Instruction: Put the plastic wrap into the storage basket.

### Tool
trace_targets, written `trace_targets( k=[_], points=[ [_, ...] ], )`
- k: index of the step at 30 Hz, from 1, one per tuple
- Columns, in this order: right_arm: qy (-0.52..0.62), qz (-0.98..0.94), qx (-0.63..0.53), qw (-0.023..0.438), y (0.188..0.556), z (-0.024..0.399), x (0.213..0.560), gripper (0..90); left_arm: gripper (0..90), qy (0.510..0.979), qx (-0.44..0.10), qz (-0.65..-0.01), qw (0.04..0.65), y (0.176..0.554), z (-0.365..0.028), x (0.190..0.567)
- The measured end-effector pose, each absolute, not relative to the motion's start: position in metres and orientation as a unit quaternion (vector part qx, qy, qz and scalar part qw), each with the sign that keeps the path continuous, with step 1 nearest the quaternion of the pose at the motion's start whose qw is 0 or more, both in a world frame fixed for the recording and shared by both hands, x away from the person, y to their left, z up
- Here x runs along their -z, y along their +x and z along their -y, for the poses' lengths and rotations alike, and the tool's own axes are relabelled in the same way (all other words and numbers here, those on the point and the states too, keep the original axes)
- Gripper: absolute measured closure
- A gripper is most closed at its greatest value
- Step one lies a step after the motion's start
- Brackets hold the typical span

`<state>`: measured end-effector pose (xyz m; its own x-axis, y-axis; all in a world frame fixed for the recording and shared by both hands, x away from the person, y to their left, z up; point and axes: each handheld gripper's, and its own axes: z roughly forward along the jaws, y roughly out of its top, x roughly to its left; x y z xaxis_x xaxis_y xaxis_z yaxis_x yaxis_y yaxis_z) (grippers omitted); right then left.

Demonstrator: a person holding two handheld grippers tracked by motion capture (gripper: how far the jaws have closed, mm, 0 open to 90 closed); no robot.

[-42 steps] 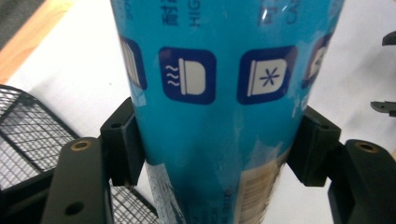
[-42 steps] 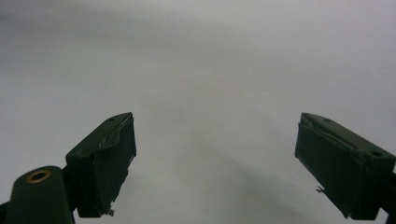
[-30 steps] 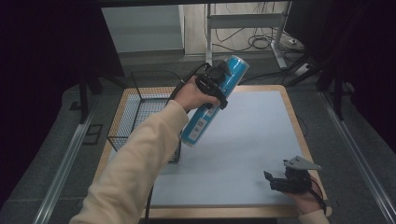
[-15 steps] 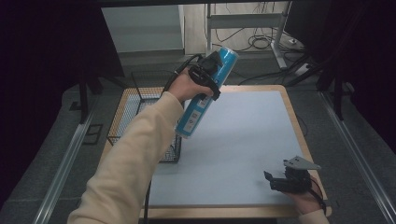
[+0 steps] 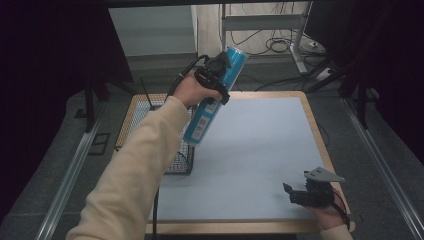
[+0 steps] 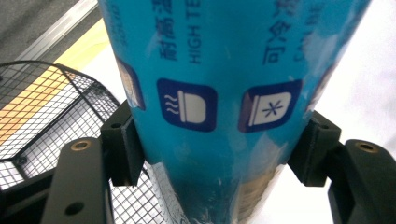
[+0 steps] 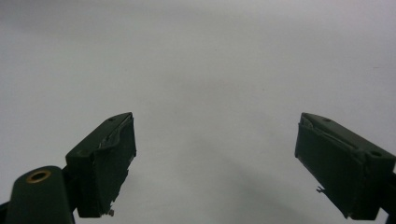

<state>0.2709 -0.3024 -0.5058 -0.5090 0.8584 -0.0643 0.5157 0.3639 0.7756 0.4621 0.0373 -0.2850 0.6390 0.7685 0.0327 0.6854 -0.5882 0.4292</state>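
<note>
1. Near you at the right, your right tongs (image 5: 300, 192) are resting low over the pale surface (image 5: 260, 150) with jaws spread wide and nothing between them.
2. Farther left, your left tongs (image 5: 216, 80) are clamping the blue tube (image 5: 214, 97) mid-body, holding it tilted in the air above the surface's far left part.
3. The glossy tube is risking a slip or swing, since its long ends overhang the grip.
4. The wire basket (image 5: 165, 145) is sitting just below at the left edge; its rim could catch the tube's lower end.
</note>
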Motion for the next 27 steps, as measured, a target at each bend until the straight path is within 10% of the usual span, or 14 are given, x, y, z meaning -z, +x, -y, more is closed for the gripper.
trace_targets(
  k=[27],
  points=[
    [0.436, -0.791, -0.358, 0.237, 0.271, 0.302, 0.507, 12.7, 31.6, 0.864, -0.121, -0.455, 0.178, 0.462, -0.099, 0.288]
  ],
)
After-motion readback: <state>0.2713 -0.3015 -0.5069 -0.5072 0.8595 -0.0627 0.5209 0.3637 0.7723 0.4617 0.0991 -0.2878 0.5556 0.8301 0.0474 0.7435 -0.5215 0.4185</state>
